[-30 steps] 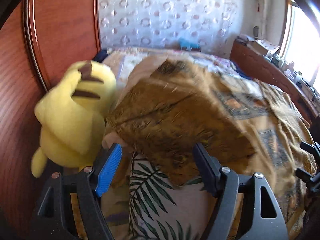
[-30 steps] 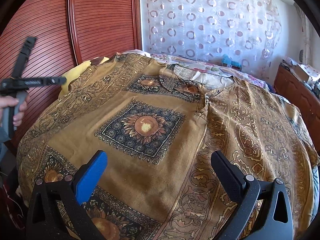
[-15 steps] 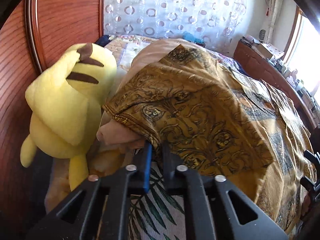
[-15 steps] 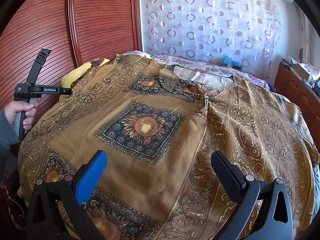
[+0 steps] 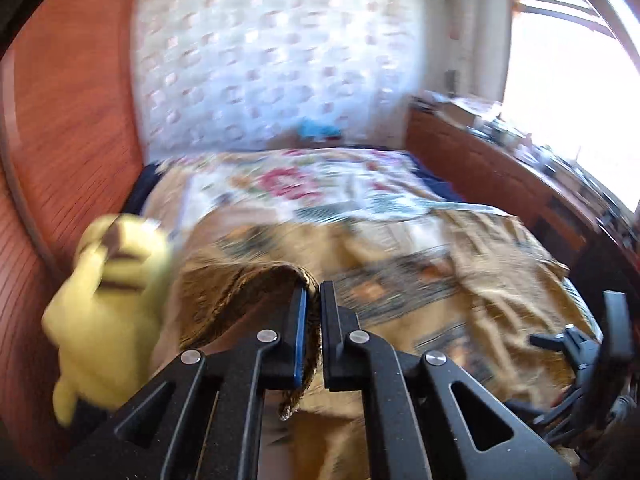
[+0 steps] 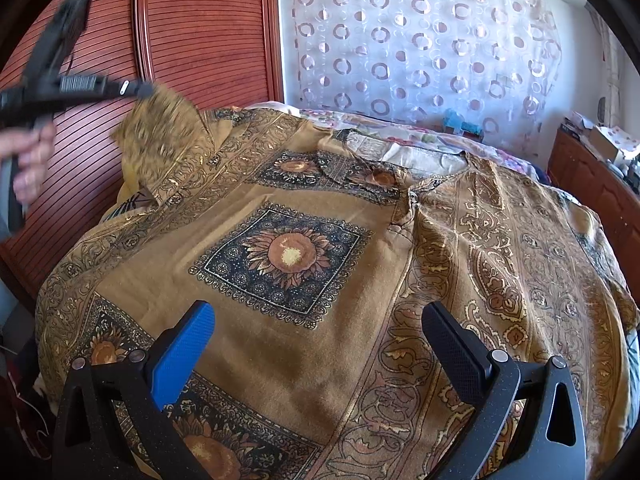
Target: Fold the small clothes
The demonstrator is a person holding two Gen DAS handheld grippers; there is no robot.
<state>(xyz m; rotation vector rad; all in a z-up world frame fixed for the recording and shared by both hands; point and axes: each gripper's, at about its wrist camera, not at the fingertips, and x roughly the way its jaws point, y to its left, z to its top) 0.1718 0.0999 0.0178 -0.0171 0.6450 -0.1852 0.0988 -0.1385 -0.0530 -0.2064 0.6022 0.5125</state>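
Note:
A brown patterned shirt (image 6: 320, 240) with sunflower squares lies spread on the bed, neck at the far side. My left gripper (image 5: 313, 294) is shut on the shirt's left edge (image 5: 256, 284) and holds it lifted. In the right wrist view the left gripper (image 6: 148, 90) shows at the upper left with the raised flap of cloth (image 6: 164, 128) hanging from it. My right gripper (image 6: 316, 320) is open and empty, low over the shirt's near hem. It also shows at the right edge of the left wrist view (image 5: 576, 344).
A yellow plush toy (image 5: 108, 312) sits at the bed's left side against the red wooden wardrobe (image 6: 192, 40). A floral bedspread (image 5: 320, 188) covers the bed. A wooden dresser (image 6: 592, 184) with clutter stands at the right. A dotted curtain (image 6: 420, 48) hangs behind.
My left gripper closed on the shirt's left edge and has lifted it up off the bed. My right gripper has stayed still and open.

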